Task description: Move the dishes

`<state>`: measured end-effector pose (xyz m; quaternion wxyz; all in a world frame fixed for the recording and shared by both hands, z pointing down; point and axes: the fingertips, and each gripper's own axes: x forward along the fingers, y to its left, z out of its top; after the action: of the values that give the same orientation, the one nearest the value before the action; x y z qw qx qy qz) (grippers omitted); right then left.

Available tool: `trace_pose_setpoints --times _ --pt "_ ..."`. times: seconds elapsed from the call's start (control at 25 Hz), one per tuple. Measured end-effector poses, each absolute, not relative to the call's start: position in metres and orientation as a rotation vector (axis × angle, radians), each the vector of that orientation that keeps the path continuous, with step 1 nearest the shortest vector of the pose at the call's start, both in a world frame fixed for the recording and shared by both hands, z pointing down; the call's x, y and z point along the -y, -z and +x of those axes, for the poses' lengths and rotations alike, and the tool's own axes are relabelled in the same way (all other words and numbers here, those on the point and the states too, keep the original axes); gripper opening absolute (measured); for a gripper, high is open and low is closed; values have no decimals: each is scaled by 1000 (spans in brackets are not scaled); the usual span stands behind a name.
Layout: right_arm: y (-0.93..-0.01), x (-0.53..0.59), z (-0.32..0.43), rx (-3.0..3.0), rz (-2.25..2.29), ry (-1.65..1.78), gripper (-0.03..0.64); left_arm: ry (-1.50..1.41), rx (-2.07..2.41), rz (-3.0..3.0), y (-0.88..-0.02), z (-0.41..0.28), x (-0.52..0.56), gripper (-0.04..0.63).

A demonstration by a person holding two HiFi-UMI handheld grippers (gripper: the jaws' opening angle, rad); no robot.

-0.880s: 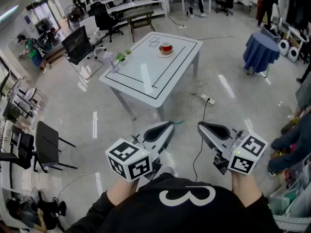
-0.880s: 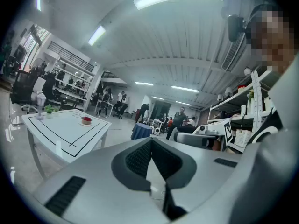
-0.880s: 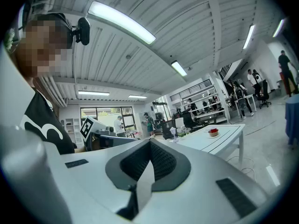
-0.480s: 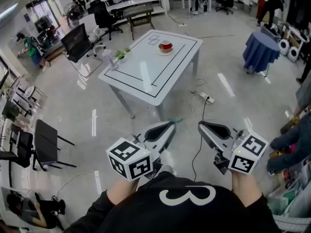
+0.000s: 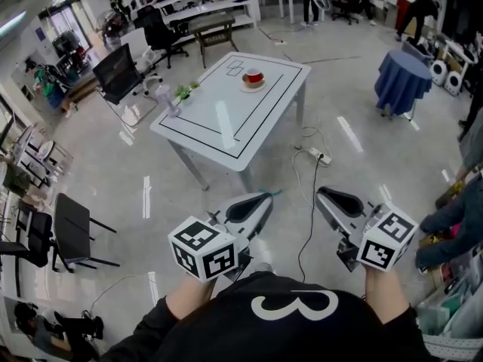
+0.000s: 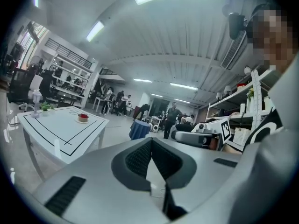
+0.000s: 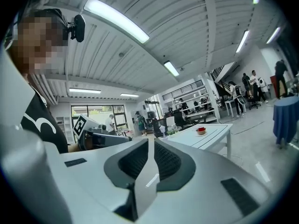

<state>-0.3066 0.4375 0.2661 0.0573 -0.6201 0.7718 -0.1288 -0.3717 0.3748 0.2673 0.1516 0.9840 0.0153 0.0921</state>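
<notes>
A red cup on a pale saucer (image 5: 253, 78) stands near the far end of a white table (image 5: 226, 119) marked with black lines. The same cup and saucer (image 6: 83, 118) show small in the left gripper view, and the cup and saucer (image 7: 201, 131) in the right gripper view. My left gripper (image 5: 264, 197) and right gripper (image 5: 324, 194) are held close to my body, well short of the table, both shut with nothing between the jaws. The jaws meet in both gripper views.
A clear bottle (image 5: 165, 96) and a small green plant (image 5: 185, 90) stand at the table's left edge. A cable and power strip (image 5: 318, 154) lie on the floor by the table leg. Black chairs (image 5: 117, 70), a blue-draped round table (image 5: 400, 81) and people stand around.
The table has slid slightly up and left in the head view. Both grippers stay shut at my body; the right one has shifted slightly right.
</notes>
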Motion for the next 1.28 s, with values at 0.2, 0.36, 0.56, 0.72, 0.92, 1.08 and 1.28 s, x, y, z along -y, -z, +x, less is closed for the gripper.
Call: trace_pose_setpoints --times 0.2,0.36,0.56,0.72,0.92,1.08,1.28 --pt "-268 -438 -292 -2343 -1915 383 149 -278 -37 2844 -267 -367 -366 3" --pt "-270 -433 -278 -2344 -2012 326 192 -285 -35 2847 -272 -361 -356 3" --pt "-271 -420 -262 -2363 -2055 302 279 -266 -28 2826 -275 -350 -336 3" --pt "-274 -398 -244 -2361 -2054 307 283 -257 -26 2826 -278 -334 -313 3" --pt "-289 -353 -214 -2365 -2068 359 281 -255 -50 2821 -286 -302 -272 2" --pt "-304 -309 -179 -2364 -2057 428 278 -246 -46 2814 -295 -266 -227 2" --pt "-319 -238 -118 -2350 -2031 527 268 -245 -41 2730 -309 -207 -156 2"
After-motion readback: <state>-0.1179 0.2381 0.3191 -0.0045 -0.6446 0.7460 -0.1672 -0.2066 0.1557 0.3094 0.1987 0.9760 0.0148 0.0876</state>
